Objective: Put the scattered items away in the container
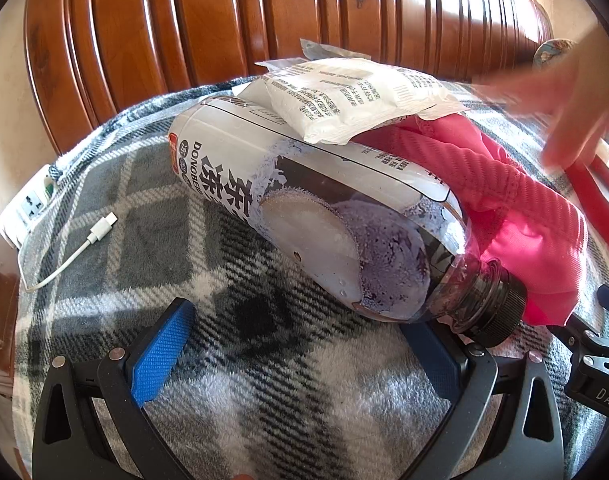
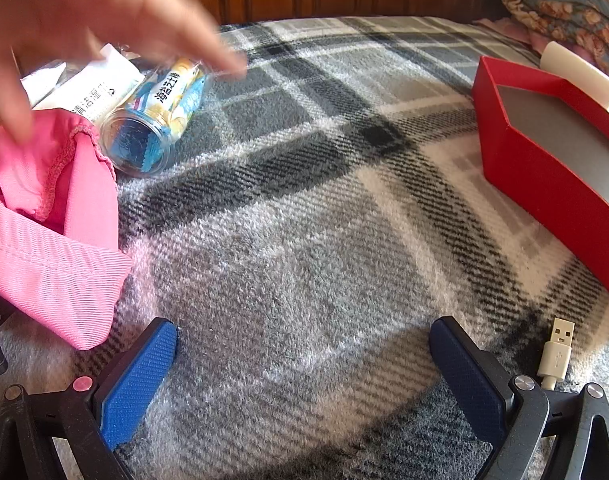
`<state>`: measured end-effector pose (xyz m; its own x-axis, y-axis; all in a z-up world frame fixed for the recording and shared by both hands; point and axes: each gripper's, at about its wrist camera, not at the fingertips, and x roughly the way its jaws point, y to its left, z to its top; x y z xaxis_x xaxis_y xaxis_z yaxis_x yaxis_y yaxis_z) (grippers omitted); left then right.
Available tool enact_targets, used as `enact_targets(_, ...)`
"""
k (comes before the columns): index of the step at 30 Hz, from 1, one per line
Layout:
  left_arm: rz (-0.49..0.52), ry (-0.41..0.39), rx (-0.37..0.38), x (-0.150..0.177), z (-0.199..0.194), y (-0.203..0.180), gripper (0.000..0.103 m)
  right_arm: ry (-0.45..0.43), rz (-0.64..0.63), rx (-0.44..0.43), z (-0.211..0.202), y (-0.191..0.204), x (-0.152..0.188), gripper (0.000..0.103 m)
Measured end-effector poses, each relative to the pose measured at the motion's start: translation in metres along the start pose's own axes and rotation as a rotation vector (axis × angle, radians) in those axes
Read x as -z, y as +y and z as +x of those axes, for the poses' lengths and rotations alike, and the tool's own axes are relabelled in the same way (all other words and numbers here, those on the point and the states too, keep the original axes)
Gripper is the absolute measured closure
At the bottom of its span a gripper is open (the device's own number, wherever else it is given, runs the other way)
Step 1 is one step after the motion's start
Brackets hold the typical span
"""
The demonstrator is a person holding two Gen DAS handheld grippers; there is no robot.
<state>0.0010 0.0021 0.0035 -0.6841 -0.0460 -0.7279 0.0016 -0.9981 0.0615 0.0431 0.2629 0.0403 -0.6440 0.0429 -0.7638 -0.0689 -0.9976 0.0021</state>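
Note:
A large plastic bottle (image 1: pixel 304 208) with a white and black label lies on its side on the plaid blanket (image 1: pixel 240 392), its black cap (image 1: pixel 500 312) just past my right fingertip. A white wipes packet (image 1: pixel 344 96) rests on top of it. A pink cloth (image 1: pixel 516 216) is bunched against its far side. My left gripper (image 1: pixel 300 356) is open and holds nothing. My right gripper (image 2: pixel 304 380) is open over bare blanket. To its left lie the pink cloth (image 2: pixel 52 220), a clear bottle with a blue and yellow label (image 2: pixel 160 120) and the wipes packet (image 2: pixel 100 92). The red box (image 2: pixel 544 168) stands open at the right.
A person's blurred bare hand (image 2: pixel 84 12) hovers over the pile; the hand (image 1: pixel 576 92) also shows at the upper right. A white cable (image 1: pixel 84 244) and power strip (image 1: pixel 24 208) lie left. A USB plug (image 2: pixel 556 352) sits near my right finger. A wooden headboard (image 1: pixel 264 12) and floral quilt (image 2: pixel 564 4) stand behind.

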Motion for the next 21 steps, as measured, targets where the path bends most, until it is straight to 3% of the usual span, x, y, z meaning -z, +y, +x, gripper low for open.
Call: enact_targets(21,0.004,0.002,-0.005,0.0019,-0.0032,0.004,0.0,0.0,0.0,0.0,0.0,-0.0002,0.0002,0.0)
